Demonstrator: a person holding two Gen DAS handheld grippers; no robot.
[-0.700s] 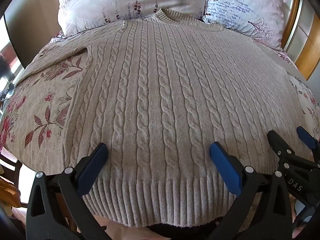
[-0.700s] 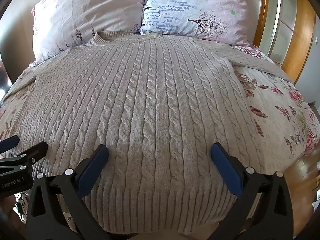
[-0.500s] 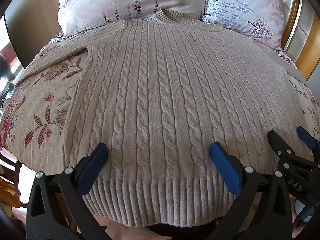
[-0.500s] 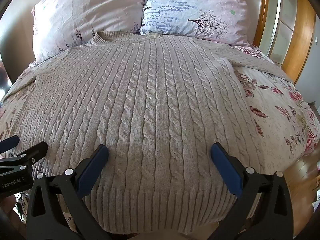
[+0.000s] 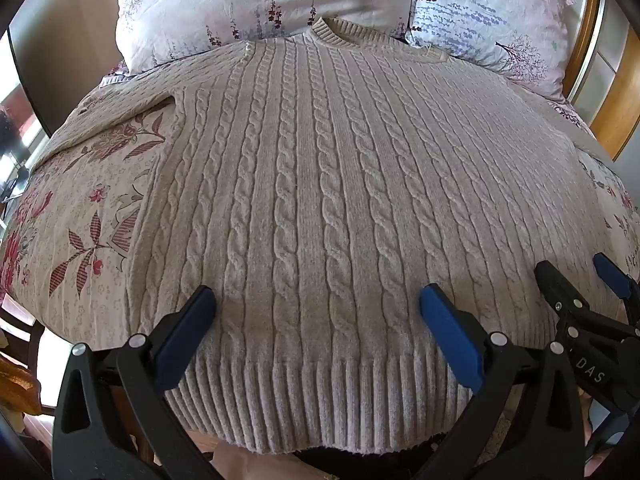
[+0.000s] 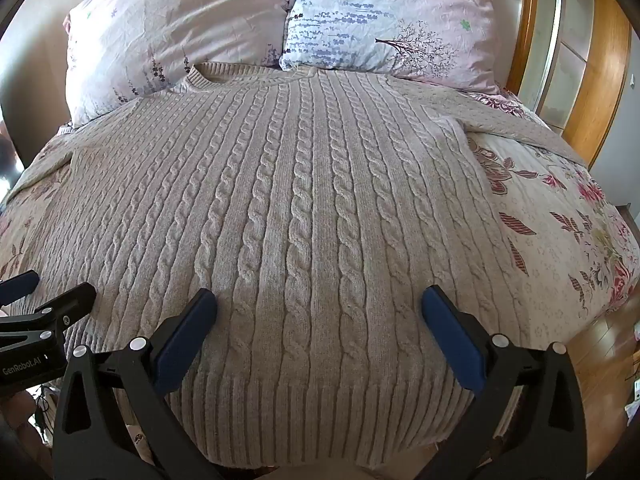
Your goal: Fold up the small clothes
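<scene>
Presently, findings as follows.

Garment: beige cable-knit wool sweater [image 5: 320, 200] lies flat and face up on the floral-print bedspread [image 5: 80, 216], collar toward two floral pillows [image 6: 176, 40] at the head of the bed, ribbed hem [image 5: 320, 400] hanging just past the near edge of the mattress.

Sleeves: both spread outward, left sleeve [image 5: 120, 116] and right sleeve [image 6: 500, 120] lying on the bedspread; no fold is visible anywhere in the garment.

Left gripper: black frame with blue-padded fingers, left gripper [image 5: 318, 320] hovers low over the hem region with jaws spread wide; nothing is between the pads. Whether the pads touch the knit cannot be told.

Right gripper: same build, right gripper [image 6: 320, 320] stands likewise wide apart over the hem, holding nothing. It sits just beside the left gripper, each showing at the edge of the other's view.

Step in hand: judged to be the opening of the task, the garment laid out and both tools poised at the near hem, no grasp made.

Next move calls for: judged, each tool reaching to its own side, to a sleeve or a hem corner, and pinching the thick knit firmly before carrying it toward the centre line.

Caution: bulky cable knit may slip from a shallow pinch; the overhanging hem may drag the body off the edge if pulled nearward.

Surroundings: wooden headboard [image 6: 592, 80] at right rear.
</scene>
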